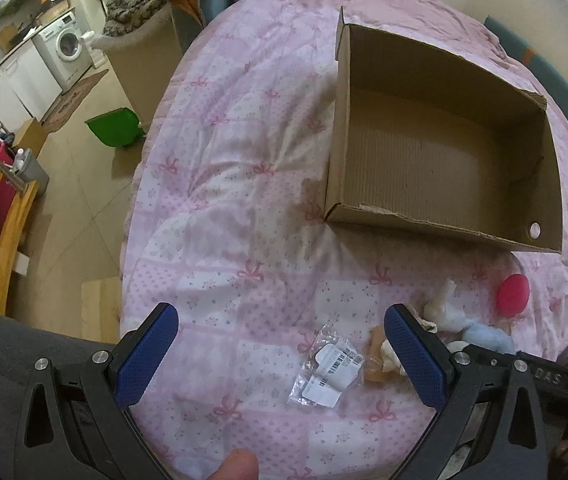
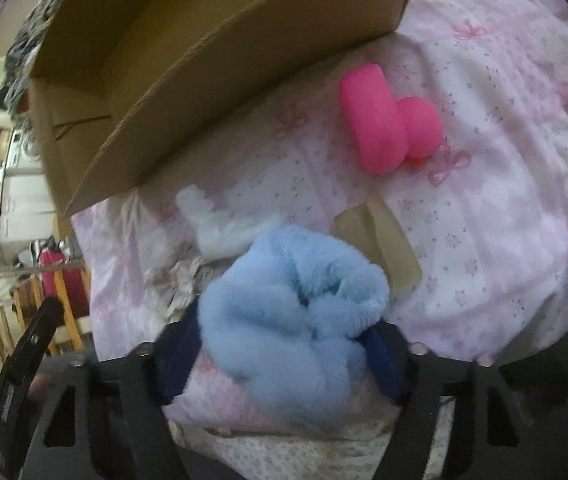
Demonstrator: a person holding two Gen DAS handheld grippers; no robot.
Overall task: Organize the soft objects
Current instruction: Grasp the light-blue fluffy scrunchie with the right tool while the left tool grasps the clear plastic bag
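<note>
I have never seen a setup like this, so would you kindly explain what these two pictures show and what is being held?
A person holds a handheld two-finger tool in each hand, each with its own camera looking along the fingers. The left tool's view shows its left gripper open above a pink quilt, with an empty cardboard box and a plastic packet lying there. The right tool's view shows the right gripper with a fluffy blue toy between its blue fingers. A pink toy lies beyond.
</note>
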